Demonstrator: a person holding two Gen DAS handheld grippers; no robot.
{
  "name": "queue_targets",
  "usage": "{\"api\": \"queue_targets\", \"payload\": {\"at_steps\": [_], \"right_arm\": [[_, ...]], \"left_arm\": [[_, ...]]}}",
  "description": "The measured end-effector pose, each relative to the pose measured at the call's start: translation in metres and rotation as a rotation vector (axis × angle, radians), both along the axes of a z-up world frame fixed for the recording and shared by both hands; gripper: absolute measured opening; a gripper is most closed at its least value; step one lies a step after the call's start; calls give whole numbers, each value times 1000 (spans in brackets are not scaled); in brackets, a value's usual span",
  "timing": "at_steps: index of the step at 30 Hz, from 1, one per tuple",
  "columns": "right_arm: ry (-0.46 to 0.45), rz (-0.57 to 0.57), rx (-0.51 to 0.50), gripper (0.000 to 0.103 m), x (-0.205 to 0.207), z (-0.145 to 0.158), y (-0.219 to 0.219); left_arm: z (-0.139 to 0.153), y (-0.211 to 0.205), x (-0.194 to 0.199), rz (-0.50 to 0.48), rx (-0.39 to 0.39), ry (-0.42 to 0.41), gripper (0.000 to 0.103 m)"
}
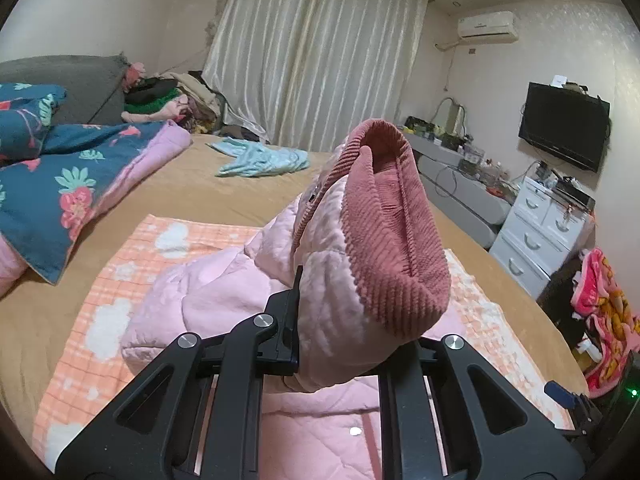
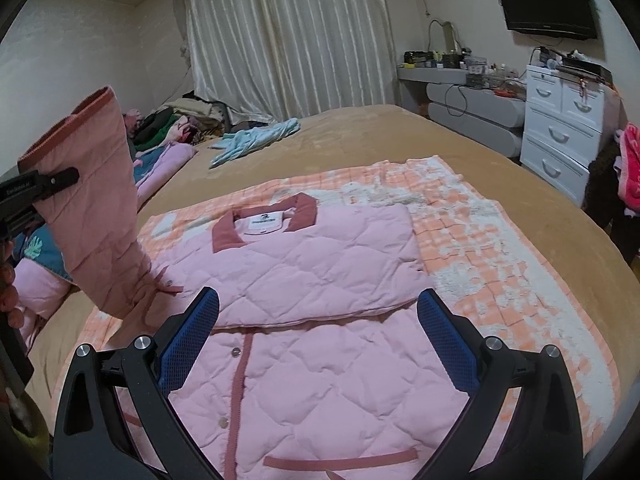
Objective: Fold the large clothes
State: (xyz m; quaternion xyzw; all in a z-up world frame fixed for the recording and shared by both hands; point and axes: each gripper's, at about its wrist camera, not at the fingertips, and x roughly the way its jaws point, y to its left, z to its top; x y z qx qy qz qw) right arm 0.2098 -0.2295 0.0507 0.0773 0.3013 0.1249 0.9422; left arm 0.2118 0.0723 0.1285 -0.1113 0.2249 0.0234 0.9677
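Note:
A pink quilted jacket (image 2: 320, 264) lies front up on an orange-and-white checked blanket (image 2: 500, 248) on the bed, its dark pink collar (image 2: 264, 224) at the far end. A folded pink layer covers its chest. My left gripper (image 1: 340, 320) is shut on the jacket's left sleeve (image 1: 384, 216) and holds it raised, the corduroy cuff pointing up. In the right wrist view the same sleeve (image 2: 96, 208) stands at the left, pinched by the left gripper (image 2: 52, 182). My right gripper (image 2: 318, 300) hovers open over the jacket's middle, its blue pads (image 2: 188, 344) wide apart with nothing between them.
A blue flowered quilt (image 1: 60, 184) is bunched at the bed's left side. A light blue garment (image 1: 264, 158) lies further up the tan bedspread (image 2: 400, 136). A white drawer unit (image 2: 560, 140) and a grey desk (image 2: 472, 100) stand to the right. A hand (image 2: 8, 300) shows at the left edge.

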Motion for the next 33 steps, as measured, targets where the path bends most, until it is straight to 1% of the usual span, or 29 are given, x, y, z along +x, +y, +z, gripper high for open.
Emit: {"api": "queue_targets", "payload": {"at_steps": [12,23,27,33], "right_arm": [[27,-39,35,99,6,-16,-22],[51,-94,62,99,19,-31,-47],[48,-107,64,99,33,-28,-52],[-5,-121,56,99,49,-10,-60]], "left_arm": [[-25,-46,21,-97,49,64,7],[-64,-89,44,-193,107,159,7],[-79,-103,52,-225,136,197,7],[-100,-121,62,-256,165,245,7]]}}
